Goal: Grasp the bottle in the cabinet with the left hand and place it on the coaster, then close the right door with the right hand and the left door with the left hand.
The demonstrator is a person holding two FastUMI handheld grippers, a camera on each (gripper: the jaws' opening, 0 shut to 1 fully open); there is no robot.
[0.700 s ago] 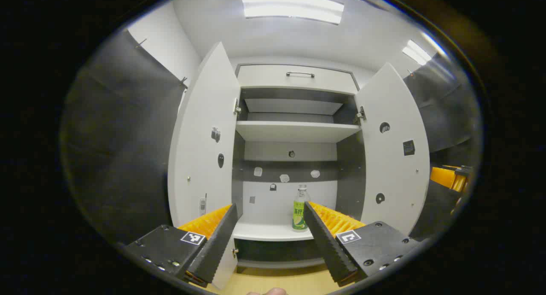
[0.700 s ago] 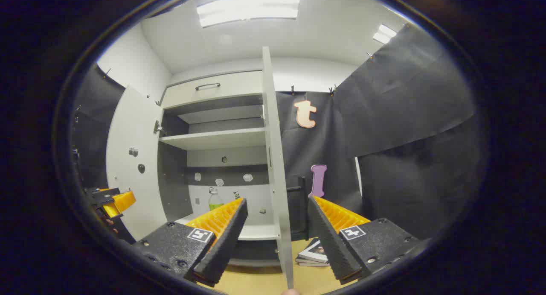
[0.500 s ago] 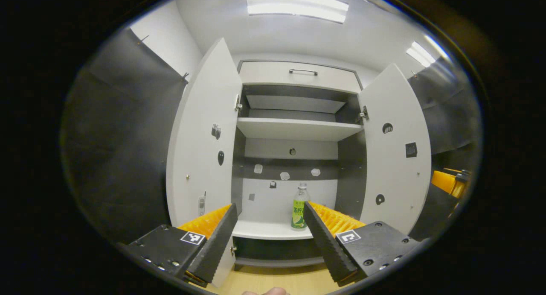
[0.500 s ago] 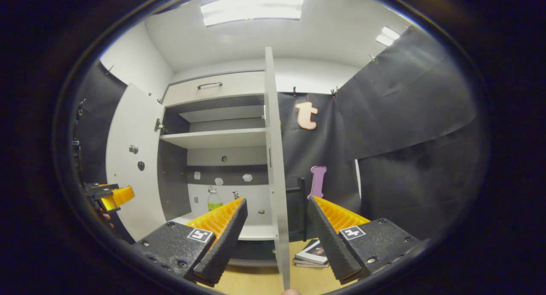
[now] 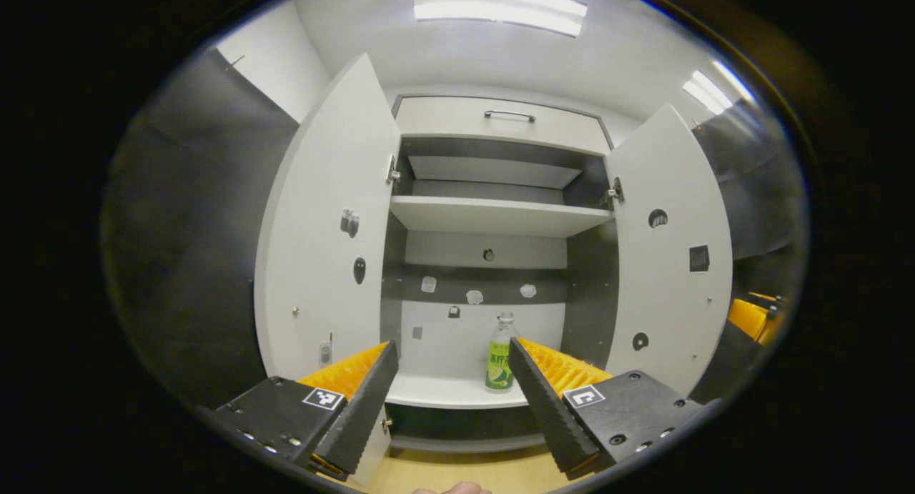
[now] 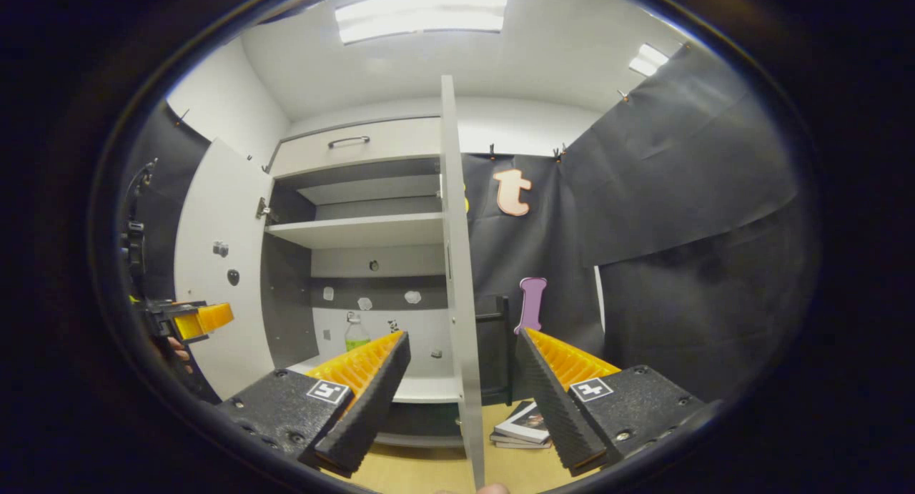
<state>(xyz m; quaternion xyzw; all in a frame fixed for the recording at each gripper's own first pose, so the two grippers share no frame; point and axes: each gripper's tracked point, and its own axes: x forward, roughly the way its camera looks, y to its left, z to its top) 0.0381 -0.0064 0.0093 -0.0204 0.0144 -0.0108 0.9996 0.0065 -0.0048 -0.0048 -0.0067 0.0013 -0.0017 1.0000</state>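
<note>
On the cabinet's bottom shelf [image 5: 443, 392] the bottle [image 5: 500, 354] stands upright, both doors open. Left hand-held gripper [image 5: 450, 369] and right hand-held gripper [image 6: 461, 362] gape wide, holding nothing.

Left gripper [image 5: 449, 401] and right gripper [image 6: 461, 394]: black screw-fastened housings, each bearing white square fiducial markers; long fingers with serrated inner faces.
</note>
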